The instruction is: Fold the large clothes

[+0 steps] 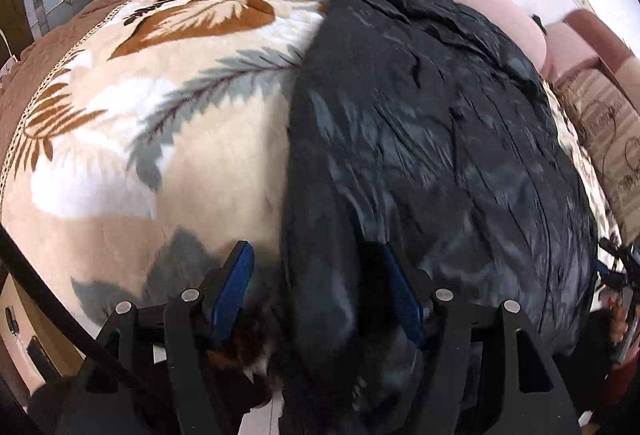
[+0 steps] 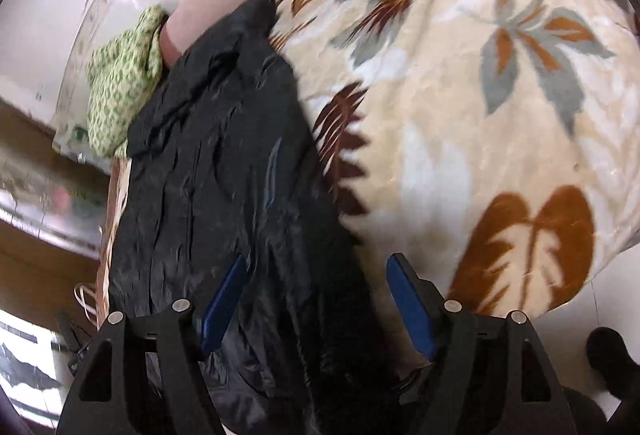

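The left hand-held gripper (image 1: 318, 291) has two matte black fingers built of flat angular plates with triangular cut-outs. Each finger carries a long dark blue pad (image 1: 230, 295) on its inner face. Four round silver screw heads sit on the pivots, two per finger. A black cable (image 1: 48, 299) runs diagonally just left of its left finger. The right hand-held gripper (image 2: 316, 301) has the same build: black plate fingers, blue pads (image 2: 412, 307), four silver screws and triangular cut-outs.
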Tool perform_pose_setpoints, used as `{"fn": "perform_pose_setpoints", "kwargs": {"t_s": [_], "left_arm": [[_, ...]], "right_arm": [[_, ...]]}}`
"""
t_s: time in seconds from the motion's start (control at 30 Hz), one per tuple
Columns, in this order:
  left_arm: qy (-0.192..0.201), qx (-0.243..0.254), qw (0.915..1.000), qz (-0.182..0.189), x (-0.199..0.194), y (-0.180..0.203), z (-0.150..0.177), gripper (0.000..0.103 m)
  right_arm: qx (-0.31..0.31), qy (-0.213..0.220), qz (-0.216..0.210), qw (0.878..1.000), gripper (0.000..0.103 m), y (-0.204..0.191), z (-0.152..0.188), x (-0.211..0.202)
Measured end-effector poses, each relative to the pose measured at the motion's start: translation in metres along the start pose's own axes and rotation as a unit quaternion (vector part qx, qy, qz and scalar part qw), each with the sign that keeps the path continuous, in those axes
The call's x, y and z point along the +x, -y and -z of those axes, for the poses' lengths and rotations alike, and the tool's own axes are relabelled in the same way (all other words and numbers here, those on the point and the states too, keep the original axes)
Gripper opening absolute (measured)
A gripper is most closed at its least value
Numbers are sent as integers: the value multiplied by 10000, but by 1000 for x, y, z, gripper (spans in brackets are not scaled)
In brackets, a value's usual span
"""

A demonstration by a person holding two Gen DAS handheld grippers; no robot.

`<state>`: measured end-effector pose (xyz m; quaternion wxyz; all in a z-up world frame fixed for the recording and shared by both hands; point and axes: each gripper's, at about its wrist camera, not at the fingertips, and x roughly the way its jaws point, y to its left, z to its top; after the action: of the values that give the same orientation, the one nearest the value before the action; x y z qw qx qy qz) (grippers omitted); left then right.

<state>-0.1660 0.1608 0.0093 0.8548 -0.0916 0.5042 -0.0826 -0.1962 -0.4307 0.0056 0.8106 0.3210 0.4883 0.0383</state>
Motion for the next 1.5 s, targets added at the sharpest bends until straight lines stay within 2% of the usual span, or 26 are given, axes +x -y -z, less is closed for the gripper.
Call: {"fn": "perform_pose_setpoints", "kwargs": {"t_s": [0.13, 0.23, 0.53, 0.6, 0.7, 0.77, 0.87, 1.03, 1.1, 1.13, 1.2, 1.23, 1.27, 1.3, 1.33, 1.37, 1.5], "left_arm": [[-6, -73, 10000, 56, -5, 1, 17, 66], [-100, -252, 9993, 256, -6, 0, 30, 68], [-176, -70, 9998, 96, -5, 16, 50, 69], [-186, -28, 9998, 45, -5, 18, 51, 63], [-158, 75, 9998, -5, -7, 23, 53, 52], [-91, 174, 9998, -74, -9, 27, 56, 51], [-5, 312, 9993, -201, -11, 34, 60, 51], [38, 386, 9986, -359, -9, 39, 62, 51], [68, 307, 9988, -364, -10, 37, 61, 46], [80, 264, 9990, -358, -10, 37, 62, 43], [137, 232, 9991, -322, -14, 36, 63, 30], [165, 228, 9991, -313, -16, 38, 64, 28], [186, 218, 9991, -299, -19, 38, 65, 25], [207, 207, 9992, -278, -22, 39, 65, 22], [243, 181, 9993, -224, -28, 39, 65, 22], [267, 150, 9994, -173, -33, 38, 65, 20], [436, -74, 9988, 192, -66, 36, 53, 17]], "right_arm": [[-124, -35, 63, 9999, 80, -5, 13, 9], [-227, -36, 142, 9996, 82, -9, 24, 11], [-703, -71, 475, 9964, 82, -24, 60, 4], [-788, -3, 515, 9956, 82, -25, 63, -2], [-761, -246, 681, 9945, 82, -22, 68, 5], [-823, -600, 796, 9916, 82, -21, 76, 16], [-1156, -590, 1085, 9856, 82, -32, 86, 22], [-1183, -594, 1158, 9844, 82, -31, 92, 25], [-1166, -629, 1152, 9845, 80, -30, 93, 26], [-1173, -650, 1183, 9839, 74, -33, 95, 27], [-1227, -742, 1315, 9809, 59, -34, 95, 30], [-1255, -778, 1351, 9798, 42, -34, 96, 30], [-1297, -786, 1403, 9784, 32, -34, 97, 29], [-1333, -774, 1383, 9783, 29, -35, 98, 26], [-1338, -782, 1337, 9788, 20, -36, 98, 23], [-1324, -787, 1244, 9802, 14, -36, 97, 17], [-1144, -725, 472, 9897, 9, -38, 91, -20]]}}
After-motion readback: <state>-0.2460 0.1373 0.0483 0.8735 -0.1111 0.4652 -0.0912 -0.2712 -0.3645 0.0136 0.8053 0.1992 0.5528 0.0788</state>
